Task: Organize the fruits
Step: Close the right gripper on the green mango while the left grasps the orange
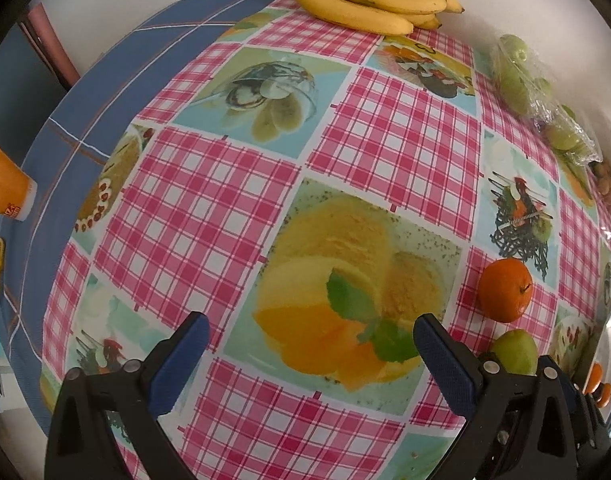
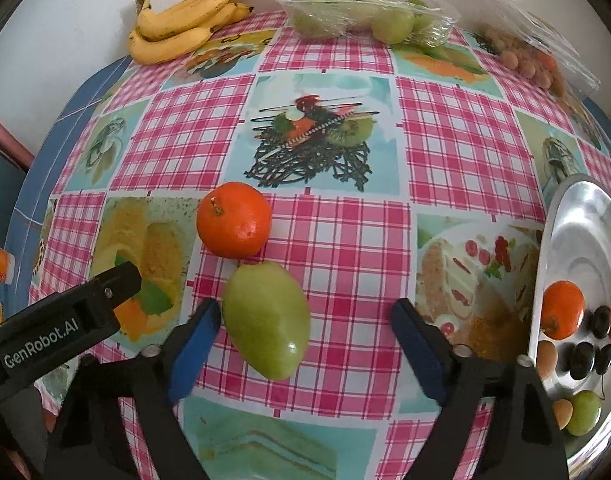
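We see the right gripper pitched steeply down, jaws apart around the oblong green fruit without gripping it, while the left gripper hangs wide and empty above the pink checked tablecloth.

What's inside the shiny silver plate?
On the silver plate lie an orange, some dark grapes, a small green fruit and little brown ones. The picture's edge cuts off the plate's far side.

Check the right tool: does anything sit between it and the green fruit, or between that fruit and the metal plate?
Nothing visible. The green fruit lies between the right tool's open fingers, and only bare tablecloth separates it from the metal plate.
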`<state>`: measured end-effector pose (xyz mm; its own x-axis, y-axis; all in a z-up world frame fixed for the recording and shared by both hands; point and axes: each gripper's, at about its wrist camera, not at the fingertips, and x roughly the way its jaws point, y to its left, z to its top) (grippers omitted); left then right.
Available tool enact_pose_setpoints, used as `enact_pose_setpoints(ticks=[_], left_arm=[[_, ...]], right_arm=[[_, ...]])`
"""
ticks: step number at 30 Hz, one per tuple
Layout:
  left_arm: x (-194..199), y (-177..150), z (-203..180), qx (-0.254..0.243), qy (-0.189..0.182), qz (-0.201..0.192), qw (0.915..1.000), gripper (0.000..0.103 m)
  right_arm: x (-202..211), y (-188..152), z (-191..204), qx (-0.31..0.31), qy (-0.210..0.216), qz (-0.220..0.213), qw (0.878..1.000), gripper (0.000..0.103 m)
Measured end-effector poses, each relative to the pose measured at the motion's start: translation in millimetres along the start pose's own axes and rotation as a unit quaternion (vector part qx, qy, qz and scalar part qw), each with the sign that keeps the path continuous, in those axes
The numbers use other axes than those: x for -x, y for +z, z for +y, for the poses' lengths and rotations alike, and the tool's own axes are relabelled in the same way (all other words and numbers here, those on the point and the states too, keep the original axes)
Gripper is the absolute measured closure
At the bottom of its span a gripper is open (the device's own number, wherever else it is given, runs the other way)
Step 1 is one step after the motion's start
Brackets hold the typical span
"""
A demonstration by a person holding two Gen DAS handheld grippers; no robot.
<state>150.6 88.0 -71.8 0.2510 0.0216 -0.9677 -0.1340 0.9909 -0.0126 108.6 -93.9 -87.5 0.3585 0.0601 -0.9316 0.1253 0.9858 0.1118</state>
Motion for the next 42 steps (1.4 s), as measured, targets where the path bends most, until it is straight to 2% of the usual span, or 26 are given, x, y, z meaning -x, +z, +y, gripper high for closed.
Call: enact_pose_setpoints(ticks=[2, 6, 8, 9, 19, 30, 35, 42], left_arm=[[-0.4, 1.1, 1.8, 0.0, 0.0, 0.0, 1.0, 0.0], [-0.9, 1.9, 2.2, -0.001, 0.0, 0.0, 1.0, 0.0], [0.3, 2.5, 1.7, -0.003, -0.001, -0.002, 1.0, 0.0], [1.6, 3.2, 0.4, -0.004, -0.002, -0.003, 1.0, 0.0], [19.1, 5.7, -5.3, -0.002, -0.012, -0.018, 0.9998, 0.0], [21.2, 5.9, -23.3, -0.021, -0.032, -0.037, 0.9986, 0.0], [28.2, 7.7, -35.0, -0.033, -0.052, -0.059, 0.9964, 0.0], [29.4, 9.6, -56.4, -0.061, -0.085, -0.062, 0.9925, 0.0]], right_arm=[[1.6, 1.2, 2.7, 0.005, 0.004, -0.004, 1.0, 0.036], [3.7, 3.3, 7.4, 0.01, 0.009, -0.012, 1.0, 0.048], [5.9, 4.0, 10.3, 0.013, 0.014, -0.016, 1.0, 0.06], [6.6, 4.5, 11.7, 0.014, 0.014, -0.016, 1.0, 0.061], [18.5, 5.9, 2.9, -0.004, 0.021, -0.02, 1.0, 0.061], [40.1, 11.1, -58.7, -0.087, 0.012, -0.041, 0.995, 0.061], [49.5, 10.2, -76.5, -0.108, 0.008, -0.049, 0.993, 0.061], [54.9, 8.8, -84.9, -0.116, 0.009, -0.051, 0.992, 0.061]])
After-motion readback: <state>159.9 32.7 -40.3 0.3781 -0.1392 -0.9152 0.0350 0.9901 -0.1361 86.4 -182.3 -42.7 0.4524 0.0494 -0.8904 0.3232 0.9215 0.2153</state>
